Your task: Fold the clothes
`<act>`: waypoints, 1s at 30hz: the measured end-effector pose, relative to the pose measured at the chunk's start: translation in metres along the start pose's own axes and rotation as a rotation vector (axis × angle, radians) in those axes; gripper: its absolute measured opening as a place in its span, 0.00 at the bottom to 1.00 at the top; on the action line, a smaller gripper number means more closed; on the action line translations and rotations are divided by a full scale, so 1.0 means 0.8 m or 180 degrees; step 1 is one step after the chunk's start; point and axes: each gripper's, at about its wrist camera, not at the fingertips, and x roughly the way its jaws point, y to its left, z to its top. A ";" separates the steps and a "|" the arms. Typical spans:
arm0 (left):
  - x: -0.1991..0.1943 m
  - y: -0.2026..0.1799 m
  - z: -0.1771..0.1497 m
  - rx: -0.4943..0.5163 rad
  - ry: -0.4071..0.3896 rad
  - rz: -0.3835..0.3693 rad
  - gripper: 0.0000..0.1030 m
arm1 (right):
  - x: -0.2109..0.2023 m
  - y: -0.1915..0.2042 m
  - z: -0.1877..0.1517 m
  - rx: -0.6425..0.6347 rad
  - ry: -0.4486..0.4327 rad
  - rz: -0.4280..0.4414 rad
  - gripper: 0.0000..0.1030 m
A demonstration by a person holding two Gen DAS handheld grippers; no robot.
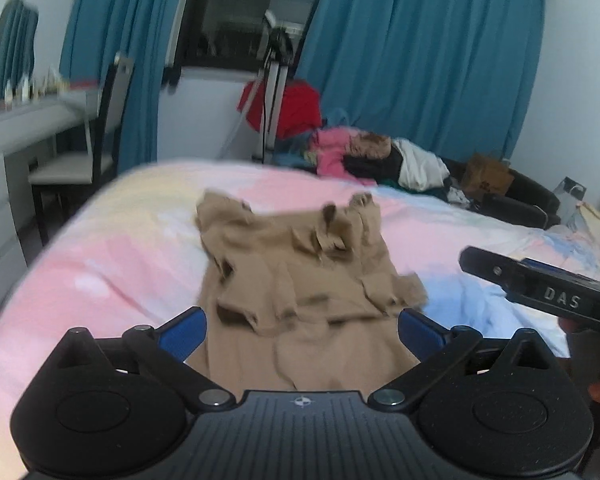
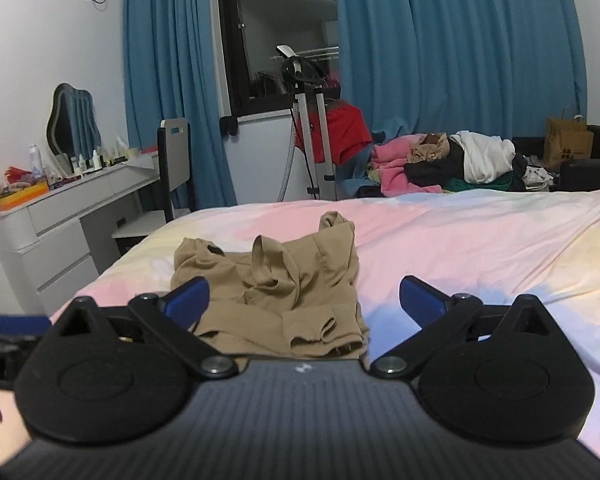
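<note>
A tan garment lies crumpled and partly doubled over on the pastel bed sheet. My left gripper hangs over its near end, open, with the blue pads wide apart on either side and not pressing the cloth. The right gripper's black body juts in from the right of that view. In the right wrist view the tan garment sits just ahead of my right gripper, which is also open with nothing between its fingers. The bed sheet stretches away to the right.
A pile of mixed clothes sits beyond the bed's far edge, beside a brown paper bag. A steamer stand with a red cloth stands by the window. A white dresser and a chair are on the left.
</note>
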 end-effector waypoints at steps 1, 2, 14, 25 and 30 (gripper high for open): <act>0.002 0.003 -0.004 -0.0109 0.0082 -0.0058 1.00 | 0.000 0.000 -0.002 0.0029 0.0053 0.0008 1.00; 0.006 0.007 -0.007 -0.0244 0.0175 -0.0122 1.00 | 0.000 0.000 -0.004 0.0063 0.0107 0.0015 1.00; 0.086 0.107 -0.077 -0.2580 0.1125 -0.0614 0.80 | 0.040 -0.058 -0.068 0.2374 0.1185 0.0956 0.98; 0.113 0.122 -0.079 -0.2821 0.0668 -0.0510 0.32 | 0.093 -0.066 -0.137 0.3383 0.1740 0.0758 0.74; 0.098 0.122 -0.068 -0.2706 0.0308 -0.0642 0.12 | 0.090 -0.084 -0.133 0.3434 0.1458 0.0565 0.64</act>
